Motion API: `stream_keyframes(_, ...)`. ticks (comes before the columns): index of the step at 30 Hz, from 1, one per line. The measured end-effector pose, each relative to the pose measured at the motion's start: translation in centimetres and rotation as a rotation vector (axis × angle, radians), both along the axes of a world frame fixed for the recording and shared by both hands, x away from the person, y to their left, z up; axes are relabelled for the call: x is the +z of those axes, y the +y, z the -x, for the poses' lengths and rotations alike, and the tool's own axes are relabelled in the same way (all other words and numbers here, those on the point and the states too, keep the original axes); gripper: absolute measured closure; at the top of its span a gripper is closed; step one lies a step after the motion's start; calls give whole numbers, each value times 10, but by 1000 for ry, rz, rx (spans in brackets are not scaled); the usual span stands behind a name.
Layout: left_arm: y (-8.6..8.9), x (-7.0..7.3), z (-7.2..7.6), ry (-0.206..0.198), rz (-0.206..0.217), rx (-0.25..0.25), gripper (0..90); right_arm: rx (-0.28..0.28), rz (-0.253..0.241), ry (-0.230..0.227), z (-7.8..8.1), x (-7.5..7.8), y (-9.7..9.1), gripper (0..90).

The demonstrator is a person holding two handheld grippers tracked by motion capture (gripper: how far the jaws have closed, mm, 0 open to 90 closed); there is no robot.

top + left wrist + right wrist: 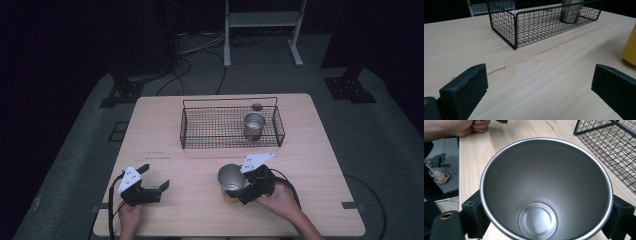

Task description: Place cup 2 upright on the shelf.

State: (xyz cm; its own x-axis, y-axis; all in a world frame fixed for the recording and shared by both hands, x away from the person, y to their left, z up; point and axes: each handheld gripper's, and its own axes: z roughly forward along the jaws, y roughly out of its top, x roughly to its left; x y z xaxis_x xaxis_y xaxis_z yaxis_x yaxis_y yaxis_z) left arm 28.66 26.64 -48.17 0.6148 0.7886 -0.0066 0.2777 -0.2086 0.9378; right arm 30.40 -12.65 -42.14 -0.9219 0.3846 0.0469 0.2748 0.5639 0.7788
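A metal cup point(231, 181) with a yellow outside and a bare steel inside stands upright on the table's near middle. My right gripper point(240, 192) is shut on it. In the right gripper view the cup point(546, 187) is seen from above, with a black jaw pressed against each side of its wall. My left gripper point(156, 177) rests low over the table at the near left, open, with nothing between its jaws. In the left gripper view point(539, 85) the yellow cup point(630, 45) shows at the right edge.
A black wire basket point(182, 127) sits at the far middle of the wooden table point(310, 150), with a second steel cup point(254, 126) upright in its right part. A small dark disc point(257, 106) lies behind the basket. Cables trail from both grippers.
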Motion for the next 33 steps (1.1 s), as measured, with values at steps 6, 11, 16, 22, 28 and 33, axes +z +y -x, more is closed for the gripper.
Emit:
stream_keyframes(6, 0, 0, 0, 1, 4, 2, 0, 2, -4, 9, -4, 5, -2, 131)
stream_keyframes(11, 0, 0, 0, 0, 4, 2, 0, 6, -10, 13, -10, 12, -3, 131)
stream_keyframes(16, 0, 0, 0, 0, 4, 2, 0, -1, -17, 13, -16, 20, -6, 130)
stream_keyframes(22, 1, 0, 0, 0, 5, 1, 0, -6, -23, 8, -22, 31, -9, 131)
stream_keyframes(28, 1, 0, 0, 1, 6, -1, 0, -3, -26, 4, -27, 40, -9, 131)
stream_keyframes(33, 0, 0, -1, -4, 11, 0, 0, -1, -30, 12, -33, 44, -10, 131)
